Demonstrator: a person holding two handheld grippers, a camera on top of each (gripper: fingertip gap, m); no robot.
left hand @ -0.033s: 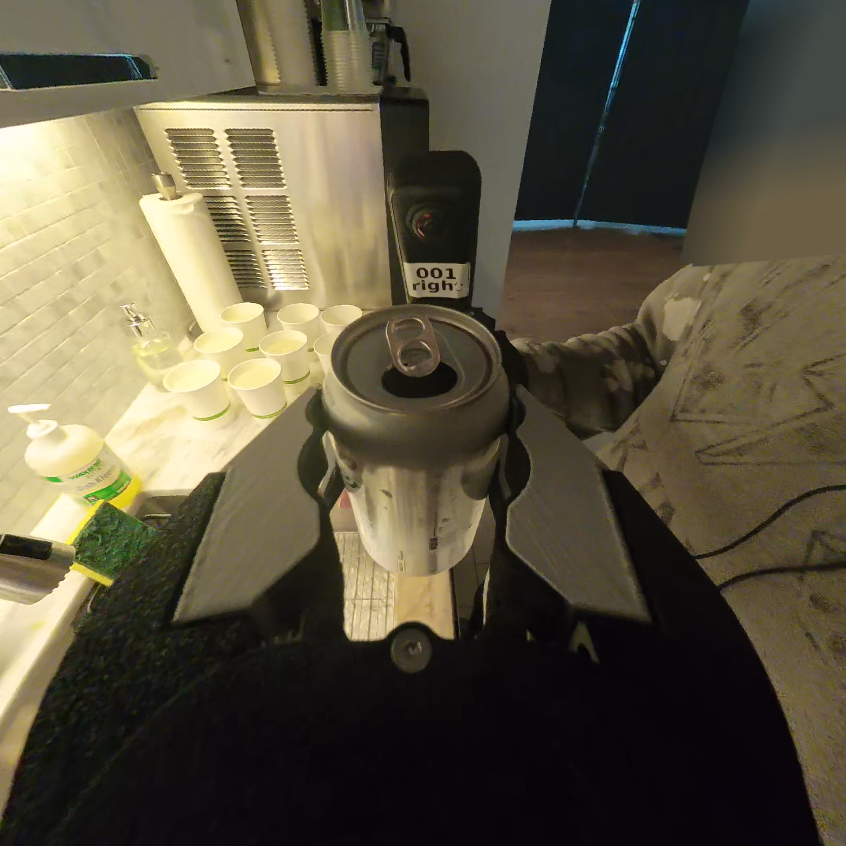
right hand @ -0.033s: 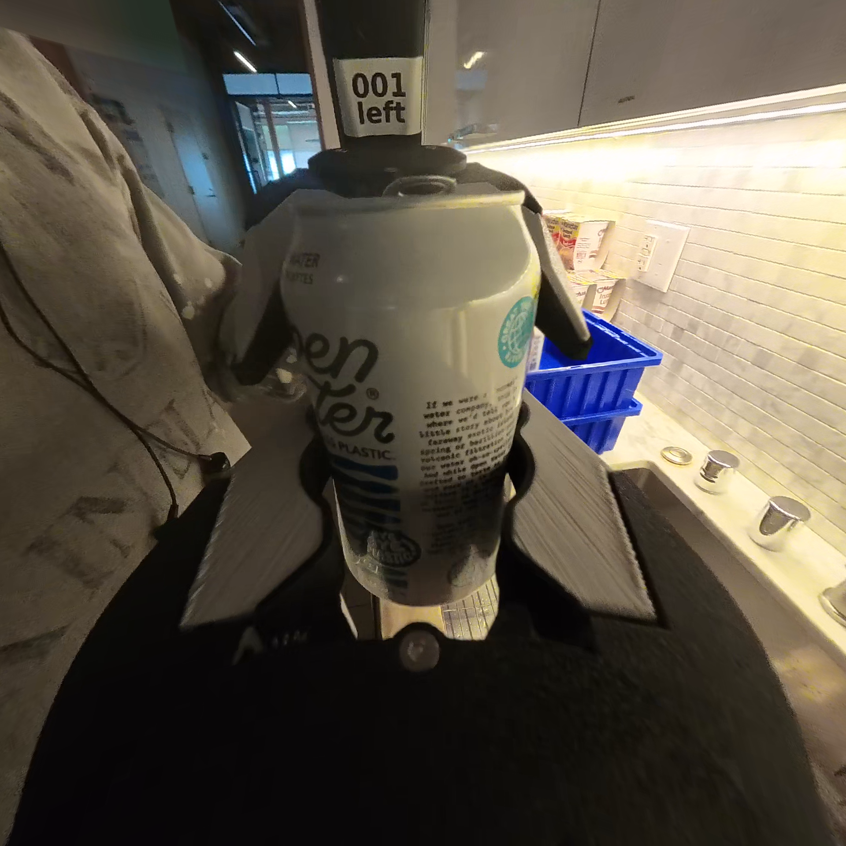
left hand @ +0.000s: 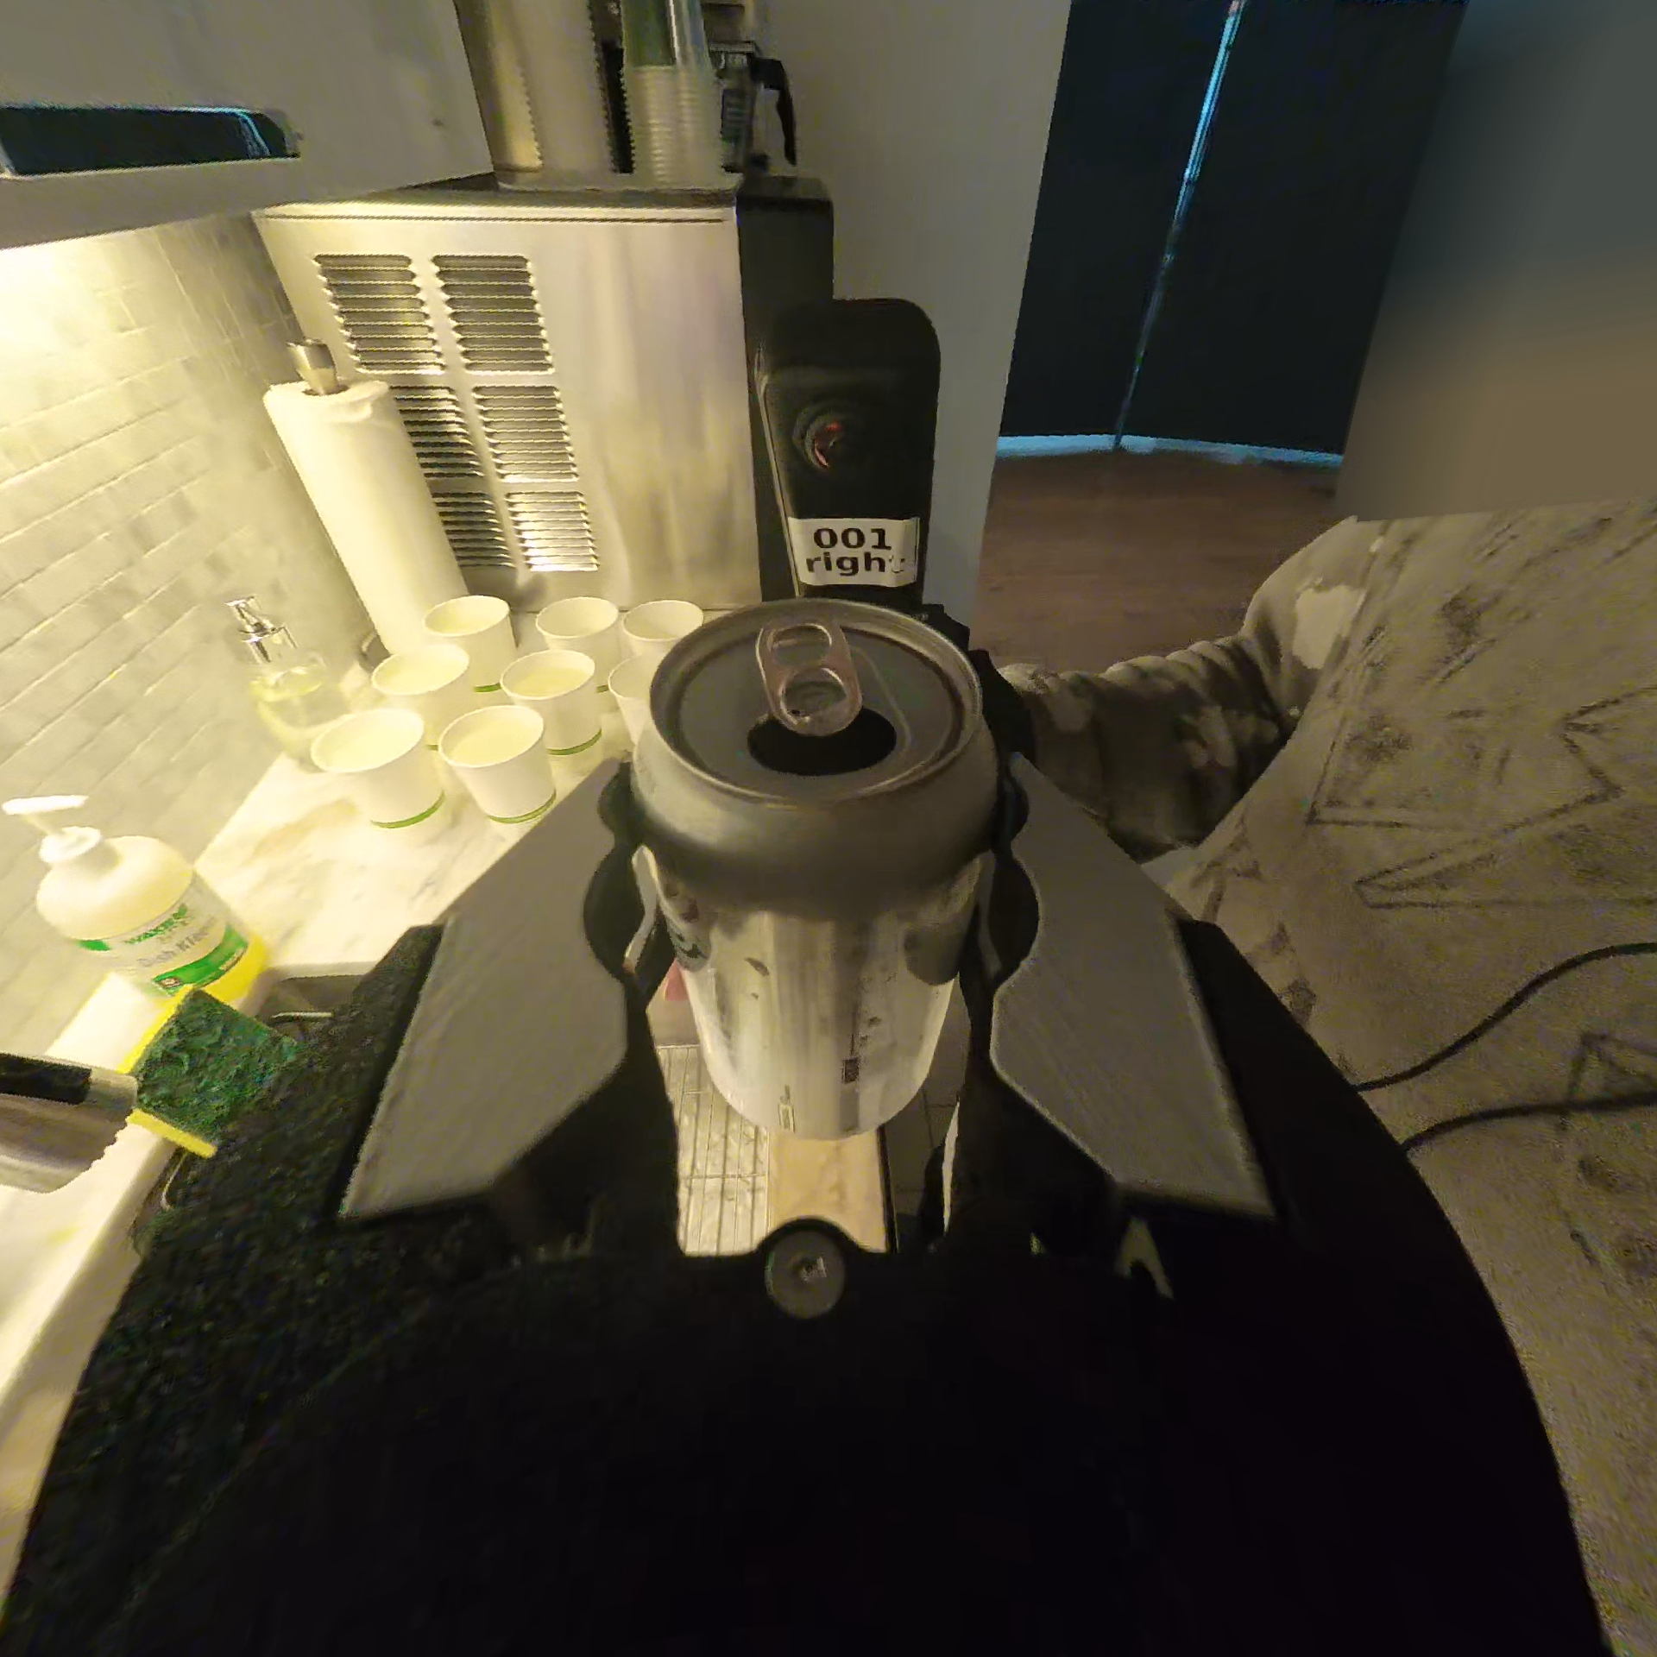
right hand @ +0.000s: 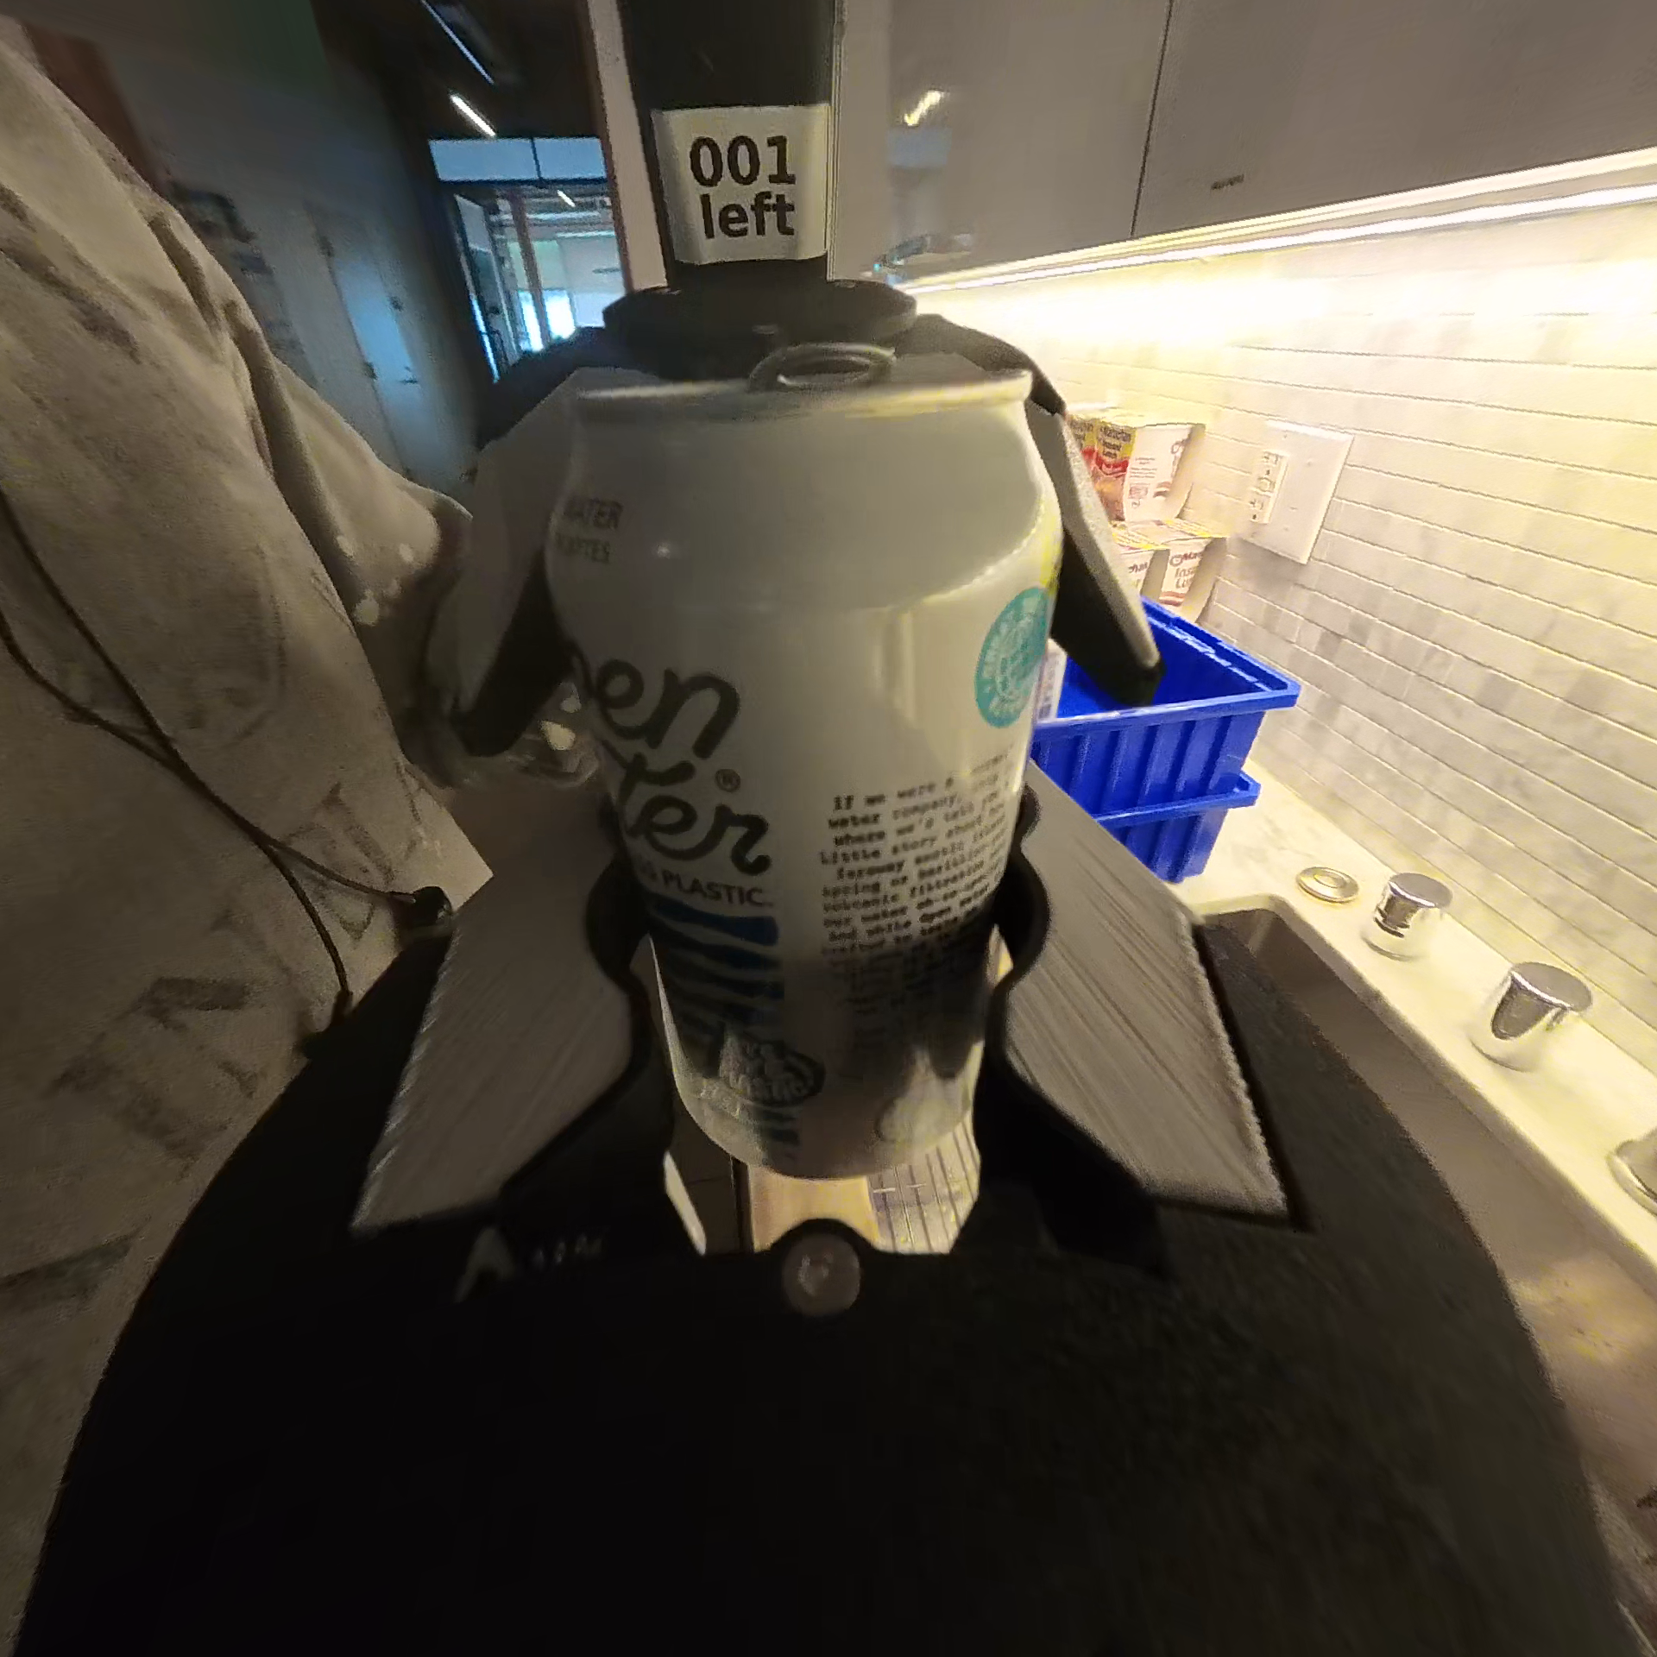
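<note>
An opened aluminium drink can (left hand: 807,968) stands upright in the air between both grippers, above a sink with a wire grid (left hand: 717,1157). Its tab is lifted and the mouth hole is open. My left gripper (left hand: 811,861) is shut on the can just below its shoulder. In the right wrist view the can (right hand: 807,717) is white with dark print, and my right gripper (right hand: 816,906) is shut on its lower half. The left gripper's fingers (right hand: 1103,583) flank the can's upper part from the far side. The right gripper's camera body (left hand: 843,448) rises behind the can.
Several white paper cups (left hand: 502,762), a paper towel roll (left hand: 359,484), a steel machine (left hand: 556,314), a soap bottle (left hand: 134,915) and a sponge (left hand: 206,1076) are on the counter. Blue bins (right hand: 1166,744) and chrome knobs (right hand: 1417,901) line the tiled wall. A person's sleeve (left hand: 1166,744) is close. Across from one pair of fingers to the other is roughly 6 cm.
</note>
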